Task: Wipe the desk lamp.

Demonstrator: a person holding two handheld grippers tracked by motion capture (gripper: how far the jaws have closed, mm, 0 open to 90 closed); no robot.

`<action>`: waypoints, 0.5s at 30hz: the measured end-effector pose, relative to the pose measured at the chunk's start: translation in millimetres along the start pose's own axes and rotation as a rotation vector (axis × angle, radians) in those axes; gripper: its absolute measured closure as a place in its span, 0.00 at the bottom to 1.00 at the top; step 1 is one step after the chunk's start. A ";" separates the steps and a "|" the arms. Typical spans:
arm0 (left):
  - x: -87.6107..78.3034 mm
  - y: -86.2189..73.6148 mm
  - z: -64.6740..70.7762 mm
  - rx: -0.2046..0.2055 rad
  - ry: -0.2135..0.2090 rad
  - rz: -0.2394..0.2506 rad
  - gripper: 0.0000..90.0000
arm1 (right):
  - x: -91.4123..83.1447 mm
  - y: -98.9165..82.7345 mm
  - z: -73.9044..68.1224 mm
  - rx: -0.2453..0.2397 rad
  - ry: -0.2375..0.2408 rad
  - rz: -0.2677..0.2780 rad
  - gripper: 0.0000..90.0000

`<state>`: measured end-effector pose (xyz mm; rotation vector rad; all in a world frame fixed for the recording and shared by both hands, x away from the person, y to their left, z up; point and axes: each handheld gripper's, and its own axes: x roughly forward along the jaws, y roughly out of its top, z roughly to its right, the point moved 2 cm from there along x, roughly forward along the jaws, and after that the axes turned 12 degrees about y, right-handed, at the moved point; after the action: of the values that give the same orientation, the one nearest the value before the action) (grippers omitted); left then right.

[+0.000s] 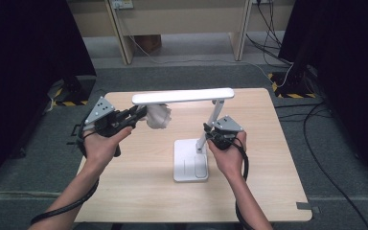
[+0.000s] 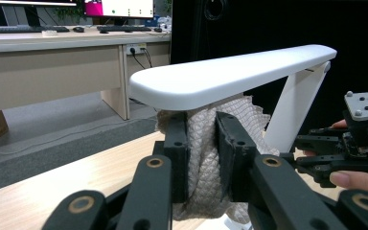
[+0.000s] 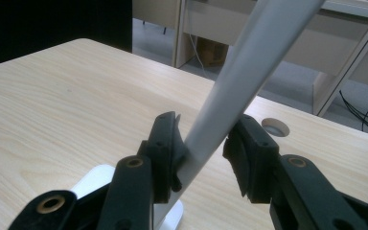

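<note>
Gripping a crumpled white waffle-weave cloth [image 2: 206, 158] between the two black jaws of the left gripper [image 1: 136, 115], jaws closed to a narrow gap with the pads pressing into the fabric from both sides. Holding that cloth up against the underside of the flat white plastic lamp head [image 1: 183, 96], near its free end, above the light wooden table [image 1: 139, 191]. Straddling the slanted white lamp arm [image 3: 235, 81] with the right gripper [image 1: 210, 130], jaws partly apart: one pad touching the arm, the other standing just beside it with a sliver of gap, so a firm clamp being hard to confirm. Resting the white rectangular lamp base [image 1: 190, 160] flat near the middle of the table, directly below and in front of the right gripper.
</note>
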<state>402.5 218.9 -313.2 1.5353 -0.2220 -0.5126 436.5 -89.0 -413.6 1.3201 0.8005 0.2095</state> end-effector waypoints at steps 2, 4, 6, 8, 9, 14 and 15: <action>0.7 0.3 2.1 0.008 0.002 0.004 0.84 | 0.0 0.0 0.0 0.000 0.000 -0.001 0.70; 2.9 0.2 4.9 0.007 -0.001 0.003 0.84 | 0.2 -0.3 0.0 0.000 0.001 -0.002 0.70; 3.6 0.1 5.7 0.008 -0.001 0.002 0.84 | 0.2 -0.4 -0.1 0.001 0.000 -0.004 0.70; 5.6 0.2 8.5 0.007 -0.005 0.000 0.84 | 0.7 -0.5 -0.4 -0.003 -0.002 -0.007 0.70; 6.3 0.5 9.8 0.007 -0.005 0.001 0.84 | 0.7 -0.5 -0.4 -0.003 -0.002 -0.007 0.70; 10.3 1.0 15.4 0.014 -0.004 0.000 0.84 | 1.2 -1.1 -1.0 0.000 -0.003 -0.008 0.70; 10.8 0.8 16.4 0.018 -0.001 0.001 0.84 | 1.3 -1.3 -1.5 0.003 -0.002 -0.009 0.70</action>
<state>404.8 199.4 -313.7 1.5525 -0.2289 -0.5122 436.1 -87.5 -415.3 1.3192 0.8052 0.1998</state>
